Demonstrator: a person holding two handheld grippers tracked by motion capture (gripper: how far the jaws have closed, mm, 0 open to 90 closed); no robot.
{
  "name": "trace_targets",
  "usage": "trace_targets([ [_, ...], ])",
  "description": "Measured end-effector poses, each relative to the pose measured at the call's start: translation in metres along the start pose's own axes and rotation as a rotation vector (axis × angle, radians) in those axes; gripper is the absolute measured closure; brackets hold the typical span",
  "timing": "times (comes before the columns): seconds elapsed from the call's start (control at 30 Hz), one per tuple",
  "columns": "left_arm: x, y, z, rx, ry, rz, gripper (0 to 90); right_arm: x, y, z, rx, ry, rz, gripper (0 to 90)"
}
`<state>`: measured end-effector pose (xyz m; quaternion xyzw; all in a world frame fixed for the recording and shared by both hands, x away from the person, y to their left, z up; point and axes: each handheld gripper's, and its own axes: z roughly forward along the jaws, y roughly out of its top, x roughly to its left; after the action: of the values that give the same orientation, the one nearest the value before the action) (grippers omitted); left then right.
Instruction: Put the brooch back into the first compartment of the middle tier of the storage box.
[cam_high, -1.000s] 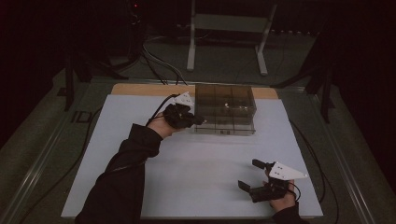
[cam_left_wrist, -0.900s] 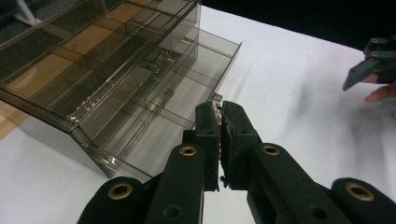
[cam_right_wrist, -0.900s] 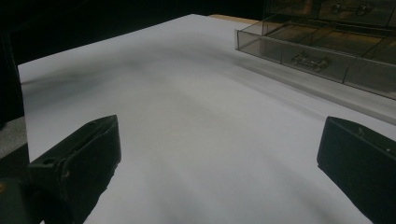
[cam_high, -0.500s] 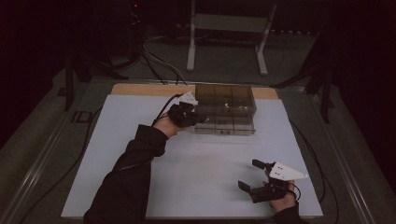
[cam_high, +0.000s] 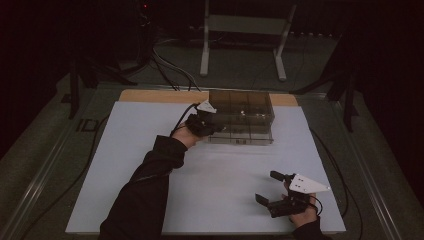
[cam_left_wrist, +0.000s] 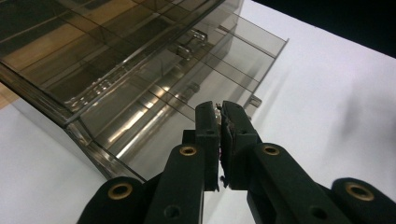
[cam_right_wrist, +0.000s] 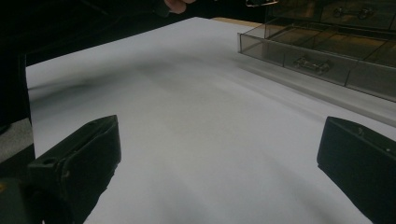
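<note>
A smoky clear drawer cabinet (cam_high: 245, 107) stands at the back of the white sheet (cam_high: 215, 170). Its bottom drawer (cam_high: 241, 138) is pulled out a little toward me. My left gripper (cam_high: 216, 130) is at the cabinet's left front corner, just over that drawer. In the left gripper view its jaws are pressed together, the left gripper (cam_left_wrist: 220, 106) pointing down along the open drawer (cam_left_wrist: 219, 70). Whether a small thing is pinched there I cannot tell. My right gripper (cam_high: 266, 186) rests open near the front right, nothing between its fingers (cam_right_wrist: 88, 144).
The cabinet (cam_right_wrist: 327, 42) lies far ahead in the right gripper view, with bare white sheet (cam_right_wrist: 187, 116) before it. A wooden strip (cam_high: 150, 96) borders the sheet's back edge. Cables (cam_high: 170, 70) and a metal stand (cam_high: 245, 30) sit on the floor behind the table.
My left gripper has slid slightly right and down, closer to the cabinet's front corner. The right gripper has stayed where it was.
</note>
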<state>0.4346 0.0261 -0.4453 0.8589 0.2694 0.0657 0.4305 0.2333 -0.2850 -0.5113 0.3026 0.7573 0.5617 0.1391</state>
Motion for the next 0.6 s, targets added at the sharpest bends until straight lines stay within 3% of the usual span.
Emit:
trace_targets([
  [0.27, 0.003, -0.003, 0.009, -0.008, 0.022, -0.036, 87.3, 0.001, 0.000, 0.000, 0.002, 0.002, -0.004, 0.0],
  [0.6, 0.005, -0.005, 0.018, -0.021, 0.030, -0.049, 87.3, 0.001, 0.000, 0.001, 0.003, 0.002, -0.001, 0.0],
])
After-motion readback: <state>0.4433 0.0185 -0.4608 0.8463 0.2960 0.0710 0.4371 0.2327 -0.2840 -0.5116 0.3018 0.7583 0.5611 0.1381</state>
